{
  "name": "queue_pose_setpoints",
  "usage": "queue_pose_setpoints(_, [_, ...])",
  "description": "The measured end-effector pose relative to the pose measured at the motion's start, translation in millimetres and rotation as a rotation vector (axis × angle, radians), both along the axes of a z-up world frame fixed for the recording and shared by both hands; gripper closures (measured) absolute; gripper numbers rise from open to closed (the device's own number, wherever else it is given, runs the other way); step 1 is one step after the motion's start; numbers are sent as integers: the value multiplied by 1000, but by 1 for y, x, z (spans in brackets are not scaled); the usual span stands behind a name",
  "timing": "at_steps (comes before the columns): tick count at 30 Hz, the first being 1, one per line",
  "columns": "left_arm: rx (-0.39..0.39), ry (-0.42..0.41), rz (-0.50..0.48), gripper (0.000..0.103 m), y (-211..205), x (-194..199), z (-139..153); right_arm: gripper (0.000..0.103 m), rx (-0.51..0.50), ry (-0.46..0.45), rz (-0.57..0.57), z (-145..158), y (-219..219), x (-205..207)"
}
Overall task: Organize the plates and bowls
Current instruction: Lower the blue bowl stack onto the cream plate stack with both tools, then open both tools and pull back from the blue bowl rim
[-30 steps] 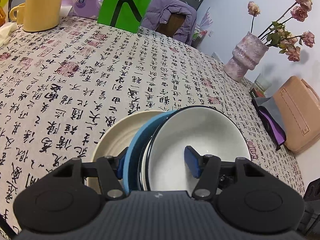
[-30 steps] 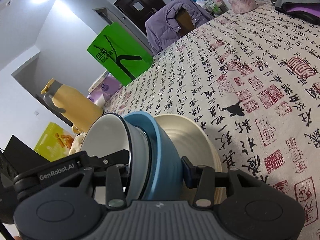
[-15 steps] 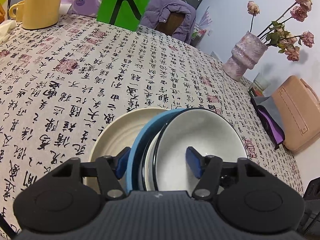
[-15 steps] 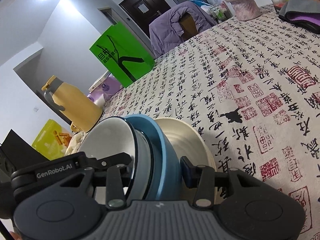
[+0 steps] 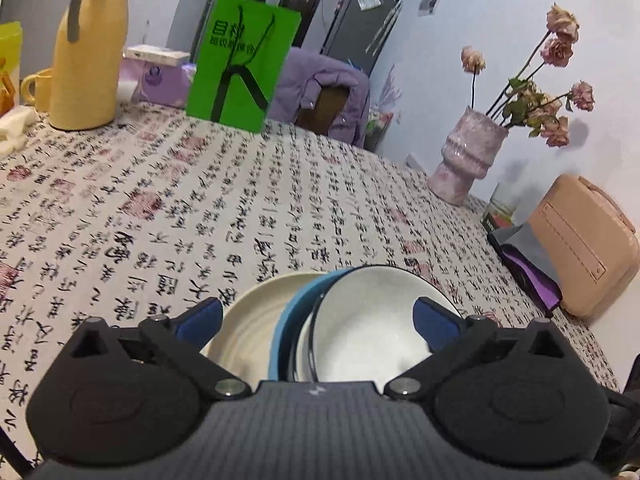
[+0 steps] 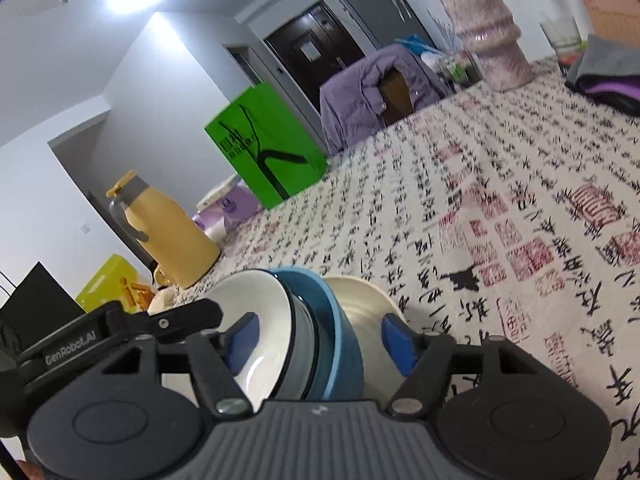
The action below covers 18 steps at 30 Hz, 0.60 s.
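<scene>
A white bowl with a dark rim is nested in a blue bowl, and both rest tilted on a cream plate on the tablecloth. My left gripper is opening; its blue pads stand clear on either side of the stack. In the right wrist view the white bowl, the blue bowl and the cream plate lie between the fingers of my right gripper. It is opening too, with neither pad pressing on them. The left gripper's black body shows at the left.
A yellow jug and mug stand far left, with a green bag behind. A pink vase of dried roses, a peach case and purple cloth are at the right. A chair with a purple jacket is beyond the table.
Both grippers have opened wide and let go of the bowl stack. Both have drawn back and lifted slightly, so more of the room shows.
</scene>
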<state>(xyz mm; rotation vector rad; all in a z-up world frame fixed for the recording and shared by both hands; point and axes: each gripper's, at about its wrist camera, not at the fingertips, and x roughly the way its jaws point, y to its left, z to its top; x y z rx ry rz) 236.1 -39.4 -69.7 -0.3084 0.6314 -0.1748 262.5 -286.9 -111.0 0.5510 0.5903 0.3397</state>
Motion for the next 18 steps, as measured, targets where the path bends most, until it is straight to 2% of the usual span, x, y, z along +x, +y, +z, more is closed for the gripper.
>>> queue_pose_setpoints(4, [-23, -27, 35, 0, 7, -8, 2, 8, -12, -54, -5, 8, 0, -11])
queue_pose_setpoints(5, [-30, -39, 39, 0, 9, -11, 2, 0, -26, -66, -10, 10, 1, -14])
queue_pose_setpoints(9, [-23, -91, 53, 0, 12, -21, 7, 0, -77, -97, -22, 15, 5, -22])
queue_pose_setpoints(18, [33, -189, 61, 0, 14, -47, 14, 0, -126, -158, -50, 25, 8, -44])
